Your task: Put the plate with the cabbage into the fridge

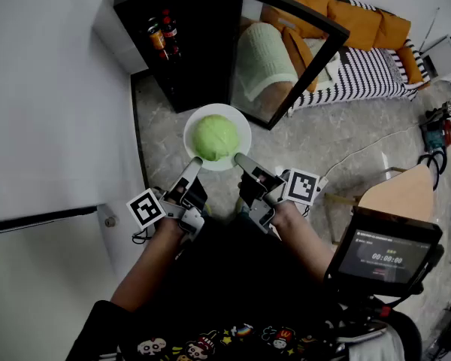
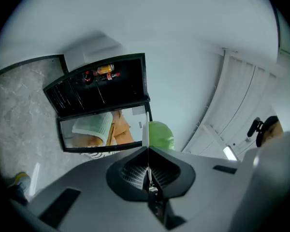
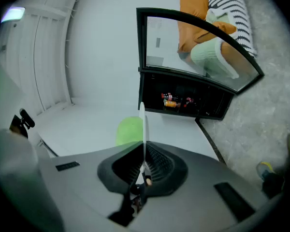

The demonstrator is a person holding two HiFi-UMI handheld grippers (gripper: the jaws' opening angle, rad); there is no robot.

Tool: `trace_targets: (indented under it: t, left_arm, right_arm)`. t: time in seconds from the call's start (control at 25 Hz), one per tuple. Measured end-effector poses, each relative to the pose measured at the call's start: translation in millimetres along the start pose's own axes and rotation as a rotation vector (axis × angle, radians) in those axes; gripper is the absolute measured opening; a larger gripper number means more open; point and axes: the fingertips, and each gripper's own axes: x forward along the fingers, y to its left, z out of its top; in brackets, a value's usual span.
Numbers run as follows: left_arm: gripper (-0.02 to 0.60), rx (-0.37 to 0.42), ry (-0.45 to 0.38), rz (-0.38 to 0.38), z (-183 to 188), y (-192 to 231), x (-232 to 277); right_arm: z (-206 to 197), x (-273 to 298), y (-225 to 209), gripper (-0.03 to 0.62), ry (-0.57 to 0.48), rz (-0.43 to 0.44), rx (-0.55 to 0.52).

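Before open fridge point(image 1: 186, 47) | left hand-held gripper point(image 1: 195, 165) clamps plate point(image 1: 241, 120) rim | right hand-held gripper point(image 1: 241, 159) clamps rim too

I hold the white plate point(image 1: 210, 110) level by its near rim, green cabbage point(image 1: 216, 138) centred, facing the open black fridge point(image 1: 194, 55).

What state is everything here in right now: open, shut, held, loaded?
fridge door: swung open.
fridge: open, bottles on a shelf.
plate: held up by its rim between both claws.
cabbage: resting on the plate.
left claw: shut on the plate's rim.
right claw: shut on the plate's rim.
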Motion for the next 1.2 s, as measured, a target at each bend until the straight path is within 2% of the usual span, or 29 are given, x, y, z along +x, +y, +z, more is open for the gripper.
trace_targets:
  t: [0.48,0.84,1.2]
  left_arm:
    - [0.008,0.002,0.012,-0.004,1.4,0.9,2.6]
    - [0.008,-0.012,-0.005,0.002,0.9,1.1,0.4]
    - [0.008,0.006,-0.019,0.009,2.5,-0.2,-2.4]
  right_arm:
    - [2.7,1.6,0.9,0.015,0.002,-0.002,-0.026]
    - [1.0,2.6,1.2,0.015,0.016,-0.004,-0.018]
    - [0.3,4.4,1.5,0.017,0.037,0.001,-0.023]
